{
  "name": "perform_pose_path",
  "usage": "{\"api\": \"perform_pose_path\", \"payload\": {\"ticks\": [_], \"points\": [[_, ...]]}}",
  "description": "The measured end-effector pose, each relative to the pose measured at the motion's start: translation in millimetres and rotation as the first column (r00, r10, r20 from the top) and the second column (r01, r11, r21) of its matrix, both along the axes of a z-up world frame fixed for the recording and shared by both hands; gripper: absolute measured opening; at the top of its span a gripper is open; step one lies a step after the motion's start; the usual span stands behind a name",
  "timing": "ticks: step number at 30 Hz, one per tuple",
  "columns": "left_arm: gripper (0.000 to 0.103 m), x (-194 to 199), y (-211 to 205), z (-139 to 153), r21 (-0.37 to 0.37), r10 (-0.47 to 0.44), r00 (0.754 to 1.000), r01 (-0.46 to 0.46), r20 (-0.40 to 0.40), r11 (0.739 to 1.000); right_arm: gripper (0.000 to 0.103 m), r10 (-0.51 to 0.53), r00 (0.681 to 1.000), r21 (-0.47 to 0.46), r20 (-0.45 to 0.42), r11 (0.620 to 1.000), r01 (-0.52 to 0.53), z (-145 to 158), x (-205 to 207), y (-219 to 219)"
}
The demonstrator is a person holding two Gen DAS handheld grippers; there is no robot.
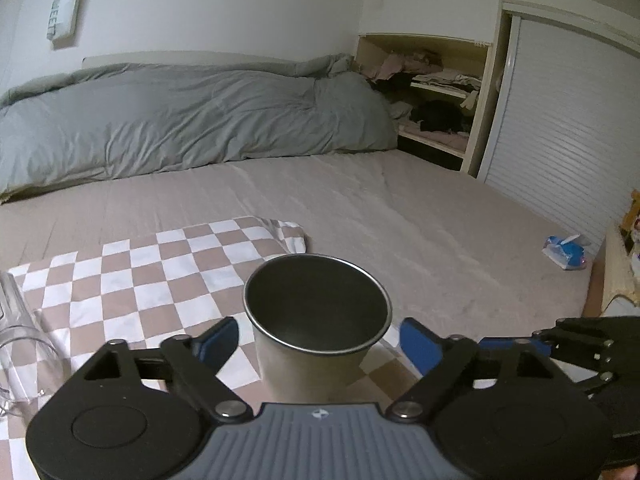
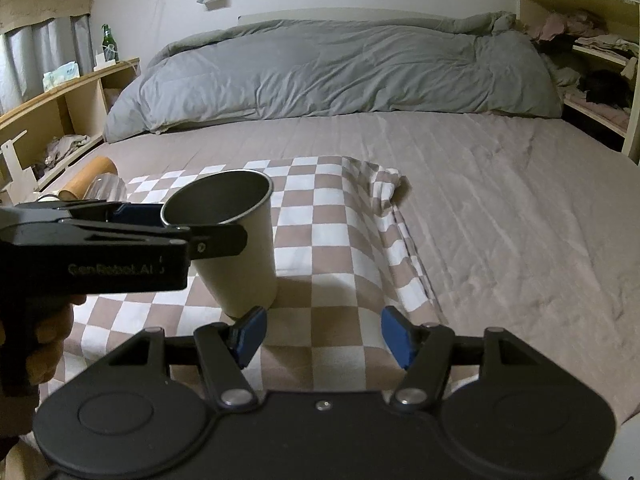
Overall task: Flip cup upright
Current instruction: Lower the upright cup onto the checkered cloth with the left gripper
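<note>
The metal cup point(image 1: 316, 320) stands upright on the checkered cloth point(image 1: 132, 280), mouth open to the ceiling, its dark inside showing in both views. The left gripper point(image 1: 318, 342) sits right around it: jaws spread wide, one blue pad point(image 1: 218, 342) on the left of the cup wall and the other on the right, each with a gap showing, so neither one pinches the cup. In the right wrist view that same left gripper comes in from the left at rim height, with the cup point(image 2: 236, 240) between its fingers.

The right gripper point(image 2: 324, 338) hangs just near of the cup, a little to the right, jaws wide apart with nothing between them but cloth point(image 2: 332, 240). Its left blue pad point(image 2: 250, 334) is close to the cup's base; whether it touches I cannot tell.

The cloth lies on a beige bed point(image 1: 400, 208), bunched up at its far right corner. A grey duvet point(image 1: 180, 120) is heaped along the far side. A clear plastic container point(image 1: 20, 344) lies at the left edge of the cloth. A blue tissue pack point(image 1: 566, 252) rests on the bed well to the right. Shelves with folded clothes point(image 1: 436, 96) fill the far right corner.
</note>
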State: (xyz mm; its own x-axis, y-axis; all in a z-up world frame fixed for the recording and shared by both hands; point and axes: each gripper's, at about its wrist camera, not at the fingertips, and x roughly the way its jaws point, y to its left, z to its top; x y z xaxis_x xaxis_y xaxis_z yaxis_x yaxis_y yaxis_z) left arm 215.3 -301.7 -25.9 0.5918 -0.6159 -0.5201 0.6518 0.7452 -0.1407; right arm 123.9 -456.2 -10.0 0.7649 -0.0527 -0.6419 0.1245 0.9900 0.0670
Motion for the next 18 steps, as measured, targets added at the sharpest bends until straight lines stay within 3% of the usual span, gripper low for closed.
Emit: {"api": "perform_pose_path", "payload": {"ticks": [8, 18], "points": [[0.099, -13, 22, 18, -0.021, 0.03, 0.999, -0.029, 0.019, 0.999, 0.073, 0.0, 0.999, -0.005, 0.047, 1.0, 0.001, 9, -10, 4], [0.103, -46, 81, 42, -0.011, 0.107, 0.991, -0.106, 0.084, 0.994, 0.086, -0.045, 0.984, -0.006, 0.172, 0.999, 0.047, 46, -44, 21]]}}
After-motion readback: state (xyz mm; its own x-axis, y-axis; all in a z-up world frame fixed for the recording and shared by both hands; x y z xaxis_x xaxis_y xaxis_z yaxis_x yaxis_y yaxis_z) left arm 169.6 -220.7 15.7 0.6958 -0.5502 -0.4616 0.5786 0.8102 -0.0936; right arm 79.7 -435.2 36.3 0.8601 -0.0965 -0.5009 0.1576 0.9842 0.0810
